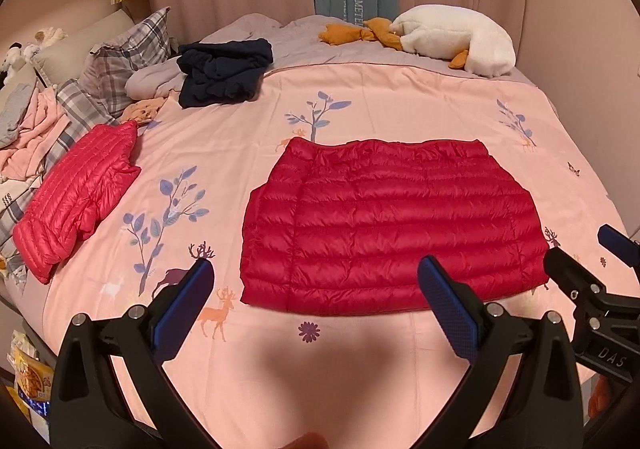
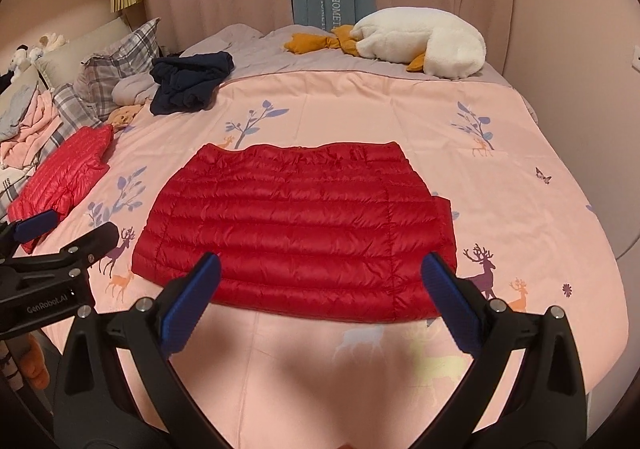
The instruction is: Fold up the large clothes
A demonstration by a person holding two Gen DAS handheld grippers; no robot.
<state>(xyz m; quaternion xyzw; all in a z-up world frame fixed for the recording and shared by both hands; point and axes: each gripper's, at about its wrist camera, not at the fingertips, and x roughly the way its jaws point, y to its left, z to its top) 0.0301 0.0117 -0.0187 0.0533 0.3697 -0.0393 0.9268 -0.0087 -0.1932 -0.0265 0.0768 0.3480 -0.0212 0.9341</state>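
Note:
A red quilted down jacket (image 1: 392,225) (image 2: 296,225) lies folded flat into a wide rectangle on the pink printed bedsheet (image 1: 360,97) (image 2: 360,109). My left gripper (image 1: 316,289) hovers open just short of the jacket's near edge, toward its left half, with nothing between its blue pads. My right gripper (image 2: 320,281) is open too, over the near edge of the jacket, empty. The right gripper's blue fingers (image 1: 618,245) show at the right rim of the left wrist view. At the left rim of the right wrist view, the left gripper's fingers (image 2: 36,227) appear.
A second, pinker quilted jacket (image 1: 76,197) (image 2: 60,177) lies folded at the left of the bed. A dark navy garment (image 1: 224,73) (image 2: 188,83) is heaped further back, beside plaid pillows (image 1: 120,61). A white plush goose (image 1: 456,37) (image 2: 420,41) rests by the curtains.

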